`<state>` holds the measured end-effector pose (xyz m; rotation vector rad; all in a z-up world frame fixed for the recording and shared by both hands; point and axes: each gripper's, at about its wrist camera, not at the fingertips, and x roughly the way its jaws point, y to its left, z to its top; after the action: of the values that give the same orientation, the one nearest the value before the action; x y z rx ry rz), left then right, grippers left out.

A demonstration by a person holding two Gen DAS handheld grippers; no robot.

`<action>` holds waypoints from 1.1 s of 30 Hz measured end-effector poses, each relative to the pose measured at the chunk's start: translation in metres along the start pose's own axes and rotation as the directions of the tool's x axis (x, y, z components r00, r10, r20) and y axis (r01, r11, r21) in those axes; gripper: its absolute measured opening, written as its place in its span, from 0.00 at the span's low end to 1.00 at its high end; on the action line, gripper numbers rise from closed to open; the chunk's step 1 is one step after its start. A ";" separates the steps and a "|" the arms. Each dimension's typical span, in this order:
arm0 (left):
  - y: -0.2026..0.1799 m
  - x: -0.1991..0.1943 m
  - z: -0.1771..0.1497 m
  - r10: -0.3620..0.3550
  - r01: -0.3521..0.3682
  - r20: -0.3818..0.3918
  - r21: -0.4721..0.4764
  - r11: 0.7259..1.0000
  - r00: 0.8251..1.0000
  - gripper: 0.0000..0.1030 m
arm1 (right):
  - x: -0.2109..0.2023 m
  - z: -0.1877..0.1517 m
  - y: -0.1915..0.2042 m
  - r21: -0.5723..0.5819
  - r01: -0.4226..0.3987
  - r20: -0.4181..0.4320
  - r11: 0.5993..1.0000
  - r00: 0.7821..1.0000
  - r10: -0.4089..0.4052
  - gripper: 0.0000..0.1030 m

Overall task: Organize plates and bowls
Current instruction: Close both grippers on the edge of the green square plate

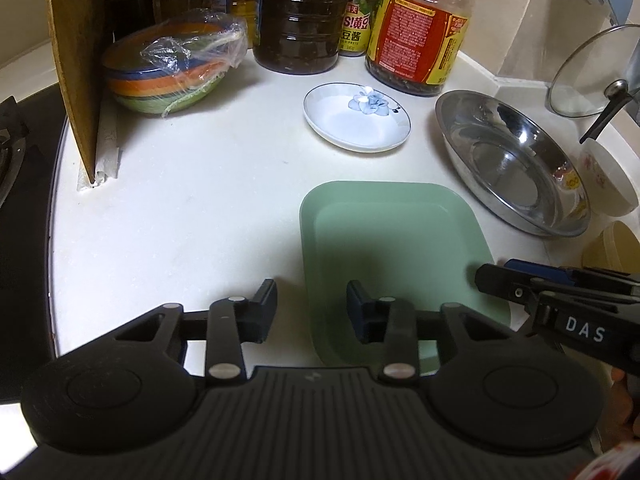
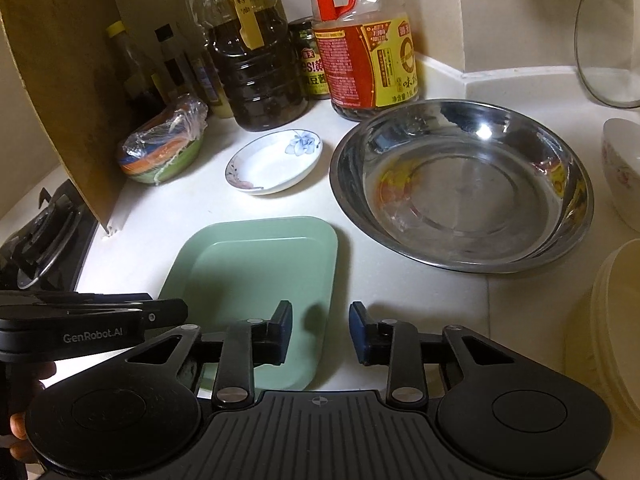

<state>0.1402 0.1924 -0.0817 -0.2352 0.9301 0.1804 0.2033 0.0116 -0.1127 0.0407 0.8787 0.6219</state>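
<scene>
One square matte-green plate (image 2: 256,280), round steel basin (image 2: 460,184).

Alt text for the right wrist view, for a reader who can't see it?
The right tongs straddle the near right edge of a green tray on a white counter, pads apart. Beyond sit a steel basin and a flowered saucer.

Left gripper (image 1: 312,308) straddles green tray's (image 1: 384,224) left rim.

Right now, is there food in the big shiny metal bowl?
No, the steel bowl is empty; only reflections show on its bare bottom.
</scene>
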 end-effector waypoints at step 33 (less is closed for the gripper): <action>-0.007 -0.030 0.007 0.031 -0.033 0.102 0.026 0.999 0.994 0.06 | -0.011 0.008 0.007 -0.040 -0.041 0.056 0.998 0.997 0.043 0.05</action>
<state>0.1301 0.1856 -0.0523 -0.1843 0.8352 0.2074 0.2009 0.0136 -0.0977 0.0422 0.8119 0.6737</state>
